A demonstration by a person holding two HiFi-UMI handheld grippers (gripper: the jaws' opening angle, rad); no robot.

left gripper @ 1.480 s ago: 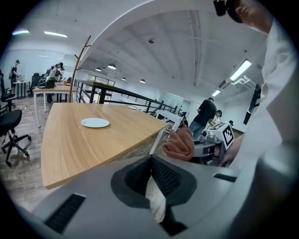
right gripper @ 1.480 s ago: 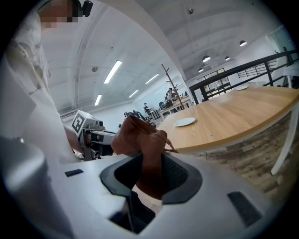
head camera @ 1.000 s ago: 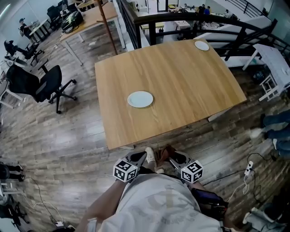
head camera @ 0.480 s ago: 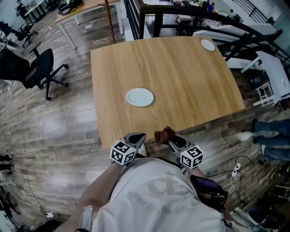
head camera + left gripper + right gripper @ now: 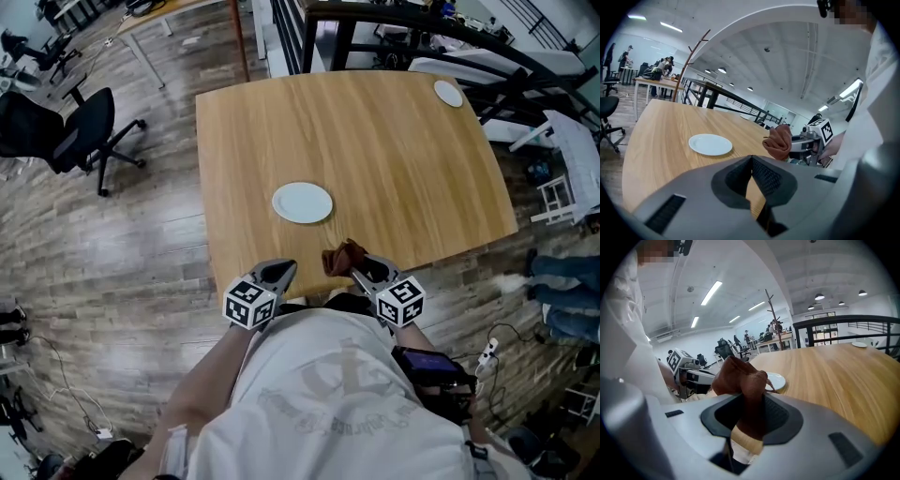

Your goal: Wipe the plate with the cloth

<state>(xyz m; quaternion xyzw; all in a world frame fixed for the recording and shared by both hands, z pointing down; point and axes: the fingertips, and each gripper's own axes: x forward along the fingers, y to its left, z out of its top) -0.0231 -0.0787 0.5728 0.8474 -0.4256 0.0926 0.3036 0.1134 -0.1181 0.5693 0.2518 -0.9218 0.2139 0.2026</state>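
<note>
Head view: a wooden table (image 5: 394,141) filled the middle, and the person stood at its 6 o'clock edge.
Plate: the white plate (image 5: 302,202) lay flat on the table, left of centre, at 12 o'clock from the two grippers and touching neither.
Cloth: the brown cloth (image 5: 343,258) stood bunched over the table's 6 o'clock edge, at 5 o'clock from the plate and apart from it.
Right gripper: the right gripper (image 5: 364,269) had its jaws clamped on the lower part of the cloth, and the bunch rose above them.
Left gripper: the left gripper (image 5: 275,274) was at 9 o'clock from the cloth, its jaws pressed together at the tips with nothing between.
Second plate: a second plate (image 5: 448,93) sat at the table's 1 o'clock corner.
Office chair: a black office chair (image 5: 56,131) stood at 10 o'clock.
</note>
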